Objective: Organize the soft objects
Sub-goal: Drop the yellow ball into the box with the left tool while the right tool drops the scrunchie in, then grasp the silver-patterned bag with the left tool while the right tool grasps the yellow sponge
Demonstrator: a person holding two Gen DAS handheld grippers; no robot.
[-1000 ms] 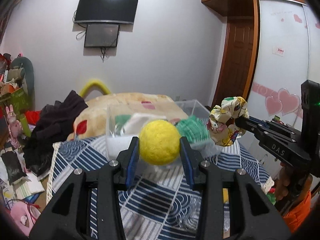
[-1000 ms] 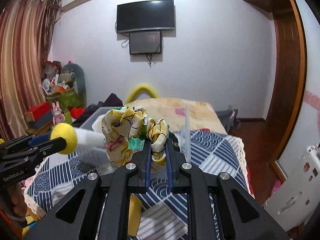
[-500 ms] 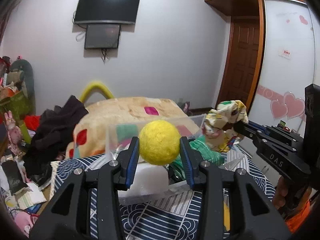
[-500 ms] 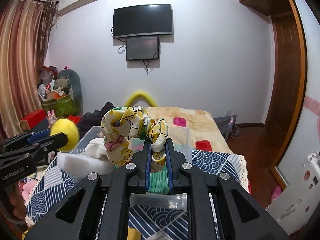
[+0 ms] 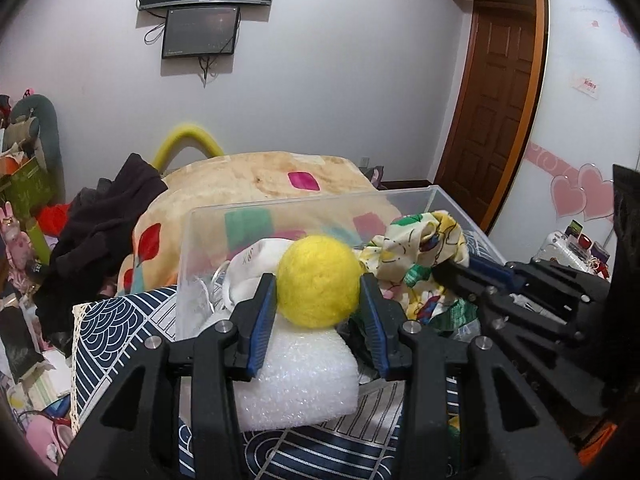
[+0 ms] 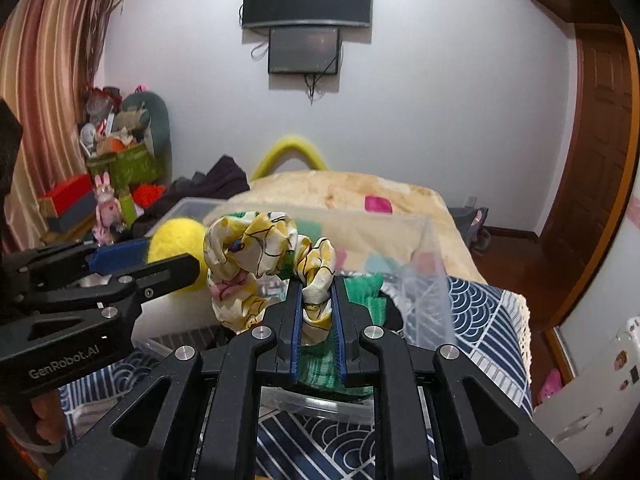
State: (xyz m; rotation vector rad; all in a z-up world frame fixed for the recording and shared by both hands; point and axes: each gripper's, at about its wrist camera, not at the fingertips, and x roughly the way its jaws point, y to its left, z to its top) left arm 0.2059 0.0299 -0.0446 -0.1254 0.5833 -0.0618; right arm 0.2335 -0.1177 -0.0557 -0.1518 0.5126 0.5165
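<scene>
Yellow ball (image 5: pixel 318 282) hides much of the clear bin's (image 5: pixel 304 210) contents.

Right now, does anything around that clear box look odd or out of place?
Nothing looks spilled or broken. The one oddity is the white foam block: it sticks out over the near edge of the clear box rather than sitting fully inside. The yellow ball and floral scrunchie are each held in a hand-held gripper.

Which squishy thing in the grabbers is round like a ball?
The yellow ball in the left gripper. The right gripper pinches a floppy, crumpled patterned scrunchie instead.
</scene>
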